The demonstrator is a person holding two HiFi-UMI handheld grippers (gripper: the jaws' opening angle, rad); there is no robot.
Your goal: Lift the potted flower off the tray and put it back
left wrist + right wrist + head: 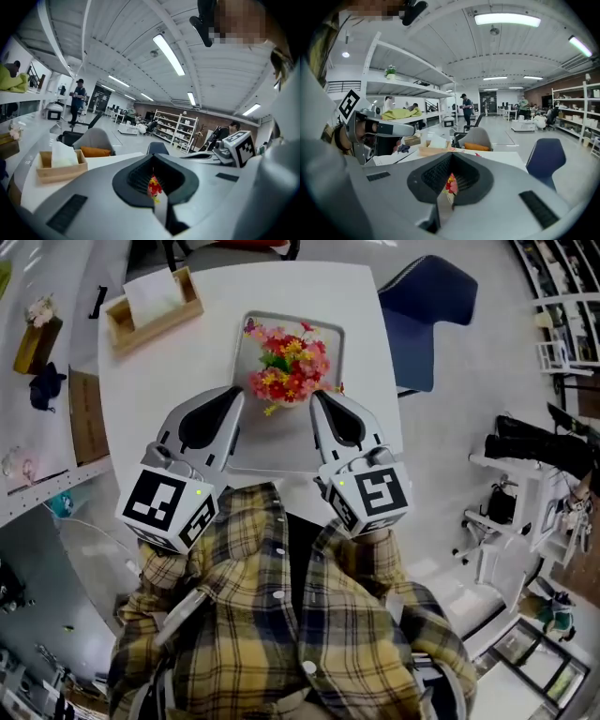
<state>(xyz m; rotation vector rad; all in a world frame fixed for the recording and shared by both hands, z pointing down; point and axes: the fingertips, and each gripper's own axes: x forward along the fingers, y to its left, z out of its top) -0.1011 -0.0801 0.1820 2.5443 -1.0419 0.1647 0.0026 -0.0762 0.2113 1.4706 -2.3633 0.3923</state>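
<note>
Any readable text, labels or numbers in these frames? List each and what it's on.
No readable text in any view.
Left marker cube: black-and-white square code, no letters.
Right marker cube: the same kind of code, no letters.
Paper in the wooden box: no print visible.
Background shelves: contents too small to read.

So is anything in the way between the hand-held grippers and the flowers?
Nothing visible. The potted flower stands on the tray. The left hand-held gripper and right hand-held gripper point at it from the near side, with only bare tray between.
</note>
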